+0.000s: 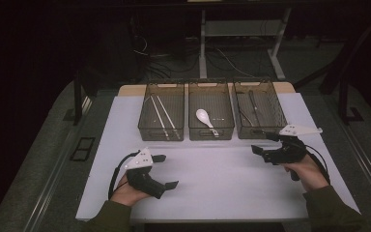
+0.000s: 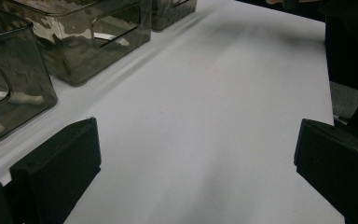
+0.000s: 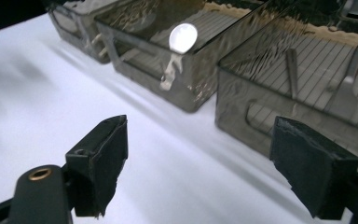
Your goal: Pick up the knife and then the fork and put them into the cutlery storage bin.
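1. My left claw (image 1: pixel 163 170) rests on the desk (image 1: pixel 222 179), jaws apart, holding nothing.
2. My right claw (image 1: pixel 263 144), gaping and empty, hovers beside the right bin (image 1: pixel 259 108), ready to reach its utensils.
3. The white spoon (image 1: pixel 206 119) lies in the middle bin (image 1: pixel 210 110).

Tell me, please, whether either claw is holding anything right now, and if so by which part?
Nothing is held. The left claw and the right claw are both open over the white table, with bare surface between their jaws.
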### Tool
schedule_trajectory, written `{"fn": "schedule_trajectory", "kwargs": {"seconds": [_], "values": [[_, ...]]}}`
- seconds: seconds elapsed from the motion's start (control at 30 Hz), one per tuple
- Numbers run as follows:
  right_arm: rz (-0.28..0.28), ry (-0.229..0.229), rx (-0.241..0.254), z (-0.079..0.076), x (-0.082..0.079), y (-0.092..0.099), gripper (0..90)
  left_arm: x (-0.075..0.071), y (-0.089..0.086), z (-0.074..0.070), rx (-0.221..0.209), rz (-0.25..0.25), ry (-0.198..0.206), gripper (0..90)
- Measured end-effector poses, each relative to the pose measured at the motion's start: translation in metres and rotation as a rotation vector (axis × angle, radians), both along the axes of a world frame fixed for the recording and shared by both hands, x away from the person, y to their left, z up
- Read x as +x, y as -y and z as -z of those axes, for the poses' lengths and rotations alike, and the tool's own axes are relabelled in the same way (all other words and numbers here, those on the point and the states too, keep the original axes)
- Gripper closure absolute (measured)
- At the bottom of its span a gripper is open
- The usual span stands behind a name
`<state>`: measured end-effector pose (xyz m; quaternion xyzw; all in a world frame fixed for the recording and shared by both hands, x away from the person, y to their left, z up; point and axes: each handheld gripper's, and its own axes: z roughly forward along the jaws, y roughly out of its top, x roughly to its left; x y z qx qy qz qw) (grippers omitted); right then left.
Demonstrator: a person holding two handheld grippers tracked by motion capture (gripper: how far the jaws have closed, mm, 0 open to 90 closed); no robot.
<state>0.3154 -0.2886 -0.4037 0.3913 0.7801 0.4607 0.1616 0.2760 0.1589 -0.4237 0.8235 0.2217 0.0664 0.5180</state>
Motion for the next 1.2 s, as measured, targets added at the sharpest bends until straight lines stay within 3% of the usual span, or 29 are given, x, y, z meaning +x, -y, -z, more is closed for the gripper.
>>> {"fn": "schedule_trajectory", "kwargs": {"seconds": [0.4, 0.83, 1.2], "values": [[-0.023, 0.013, 0.024, 0.011, -0.029, 0.006, 18.5, -0.001, 0.0, -0.001, 0.005, 0.004, 0.005, 0.0], [-0.005, 0.008, 0.049, 0.021, -0.044, 0.019, 18.1, -0.001, 0.001, -0.001, 0.004, 0.001, 0.006, 0.0], [-0.025, 0.017, 0.062, 0.028, -0.058, 0.021, 18.0, -0.001, 0.001, -0.001, 0.006, 0.003, 0.007, 0.0]]}}
